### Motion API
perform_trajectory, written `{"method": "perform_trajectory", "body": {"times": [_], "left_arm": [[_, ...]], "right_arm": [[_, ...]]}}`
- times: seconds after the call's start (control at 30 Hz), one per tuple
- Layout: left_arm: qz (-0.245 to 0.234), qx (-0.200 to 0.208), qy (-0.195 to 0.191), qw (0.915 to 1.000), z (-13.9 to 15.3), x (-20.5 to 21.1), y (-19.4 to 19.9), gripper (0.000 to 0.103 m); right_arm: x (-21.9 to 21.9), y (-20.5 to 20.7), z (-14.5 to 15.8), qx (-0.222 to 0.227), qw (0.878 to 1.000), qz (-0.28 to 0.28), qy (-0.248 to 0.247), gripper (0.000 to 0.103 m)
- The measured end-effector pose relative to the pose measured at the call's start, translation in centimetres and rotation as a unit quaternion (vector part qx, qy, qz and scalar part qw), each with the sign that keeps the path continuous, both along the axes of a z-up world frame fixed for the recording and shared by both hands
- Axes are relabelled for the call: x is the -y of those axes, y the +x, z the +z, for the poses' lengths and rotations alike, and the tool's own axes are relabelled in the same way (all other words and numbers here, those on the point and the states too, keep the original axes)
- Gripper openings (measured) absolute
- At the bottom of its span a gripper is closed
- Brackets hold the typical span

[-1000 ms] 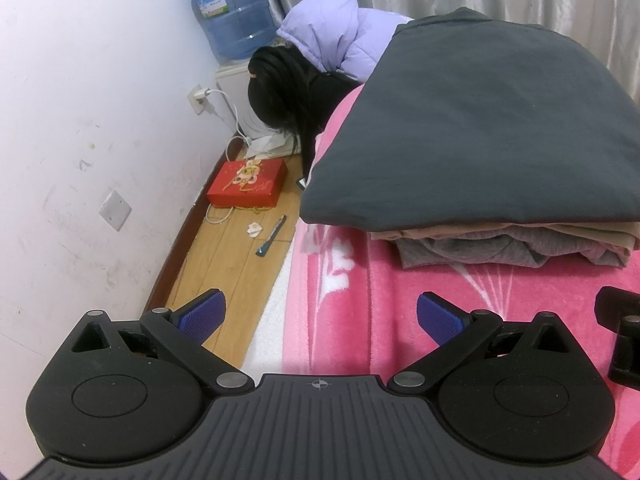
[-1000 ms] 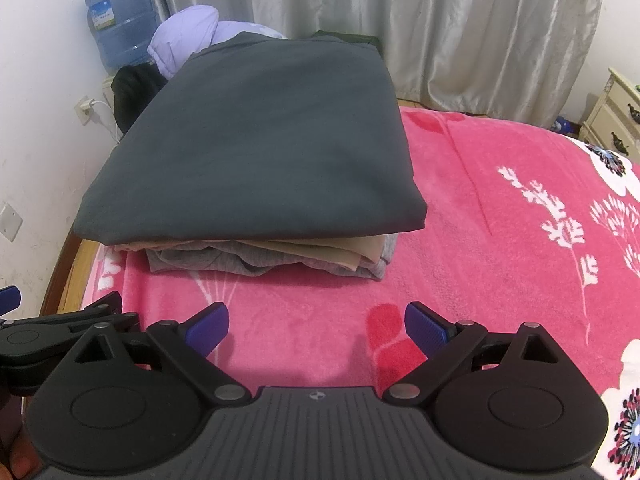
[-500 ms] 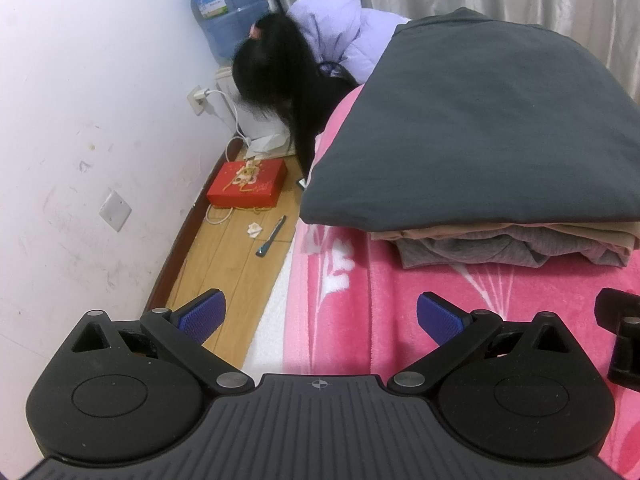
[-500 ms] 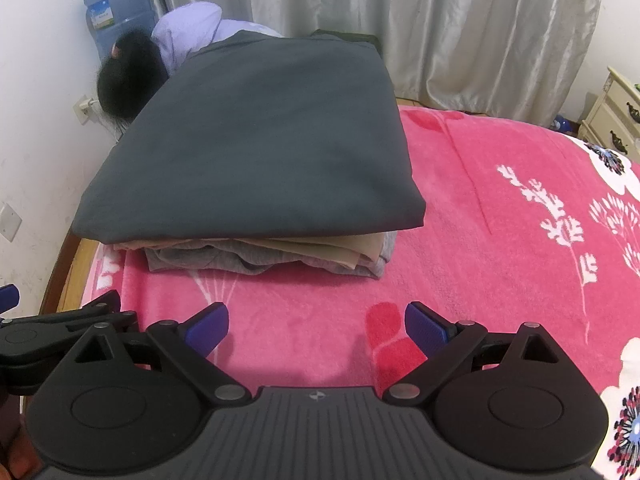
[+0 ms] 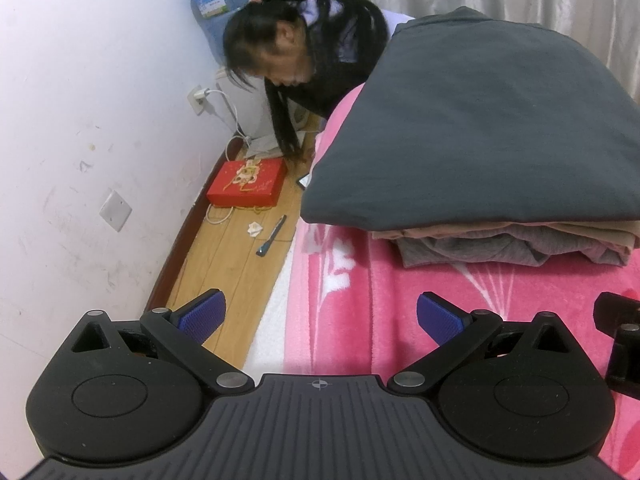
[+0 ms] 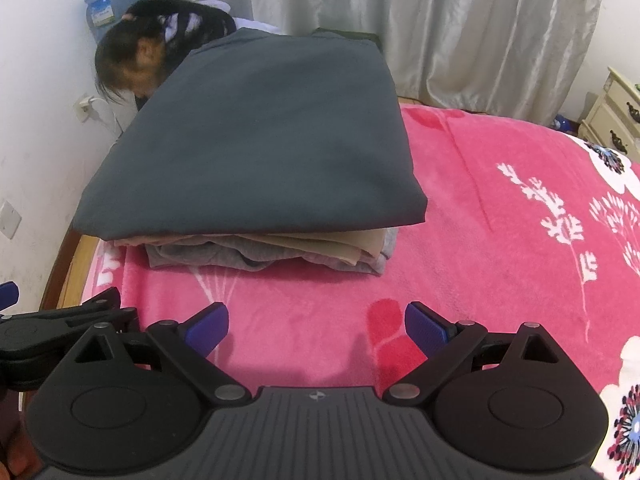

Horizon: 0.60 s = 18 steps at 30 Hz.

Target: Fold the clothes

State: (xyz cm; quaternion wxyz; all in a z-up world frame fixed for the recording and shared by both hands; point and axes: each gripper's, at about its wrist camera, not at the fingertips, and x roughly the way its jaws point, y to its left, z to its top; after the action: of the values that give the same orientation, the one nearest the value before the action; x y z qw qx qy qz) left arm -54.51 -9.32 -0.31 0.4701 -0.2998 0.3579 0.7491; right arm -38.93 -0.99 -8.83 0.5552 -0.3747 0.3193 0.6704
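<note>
Here both the left tongs (image 5: 320, 316) and right tongs (image 6: 316, 326) gape wide, empty, above the blanket (image 6: 480, 184).

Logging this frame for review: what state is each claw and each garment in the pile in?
left claw: open, empty, above the blanket edge
right claw: open, empty
dark grey garment: folded flat, top of the pile
beige garment: folded, under it
light grey garment: rumpled, at the bottom
pink blanket: spread flat
</note>
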Motion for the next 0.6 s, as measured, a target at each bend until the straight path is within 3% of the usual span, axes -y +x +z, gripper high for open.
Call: {"method": "perform_trajectory", "body": {"times": [0.6], "left_arm": [[0.0, -0.001, -0.003, 1.0, -0.06, -0.05, -0.04, 0.103]], "right_arm": [[-0.02, -0.03, -0.04, -0.001, 1.0, 0.0, 0.0, 0.097]]}}
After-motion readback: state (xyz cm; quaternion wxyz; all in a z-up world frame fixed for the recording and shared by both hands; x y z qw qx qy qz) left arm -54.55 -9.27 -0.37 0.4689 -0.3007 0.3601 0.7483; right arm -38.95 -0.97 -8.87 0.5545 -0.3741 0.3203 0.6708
